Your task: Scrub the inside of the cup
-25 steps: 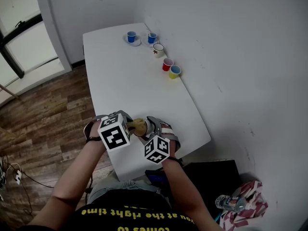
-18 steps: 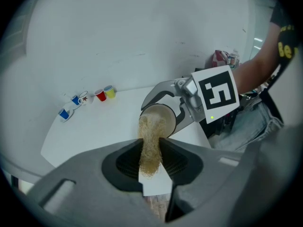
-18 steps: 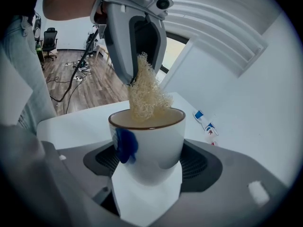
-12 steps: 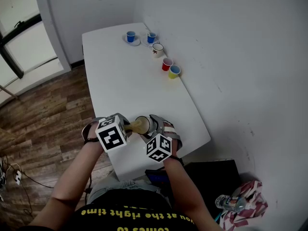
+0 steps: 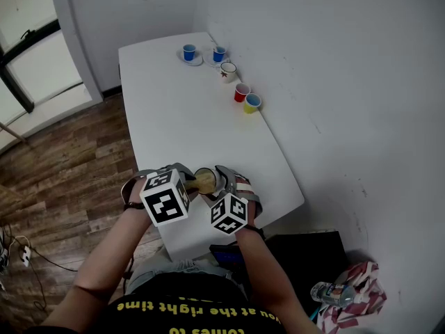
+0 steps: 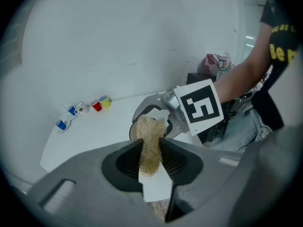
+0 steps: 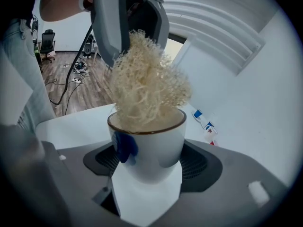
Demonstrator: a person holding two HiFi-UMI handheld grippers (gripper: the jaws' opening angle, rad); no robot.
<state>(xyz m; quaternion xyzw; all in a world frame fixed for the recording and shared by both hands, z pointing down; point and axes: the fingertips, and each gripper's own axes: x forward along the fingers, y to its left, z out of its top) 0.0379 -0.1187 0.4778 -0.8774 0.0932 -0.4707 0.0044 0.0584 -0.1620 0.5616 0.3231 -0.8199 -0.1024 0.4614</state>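
A white cup (image 7: pixel 151 145) with a brown rim and a blue mark sits between the jaws of my right gripper (image 7: pixel 147 167), which is shut on it. A tan fibrous scrubber (image 7: pixel 144 89) stuffs the cup's mouth and bulges above the rim. My left gripper (image 6: pixel 150 151) is shut on the scrubber (image 6: pixel 150 141) and pushes it into the cup from above. In the head view both grippers meet over the table's near end, the left gripper (image 5: pixel 191 184) left of the cup (image 5: pixel 208 177) and the right gripper (image 5: pixel 220 181) right of it. The cup's inside is hidden by the scrubber.
The white table (image 5: pixel 174 117) runs away from me along a white wall. At its far end stand two blue cups (image 5: pixel 190 52) on saucers, a white mug (image 5: pixel 229 70), a red cup (image 5: pixel 241 92) and a yellow cup (image 5: pixel 253 103). Wooden floor lies to the left.
My left gripper has shifted slightly with the scrubber at the cup's mouth. The right gripper and the cup have kept still.
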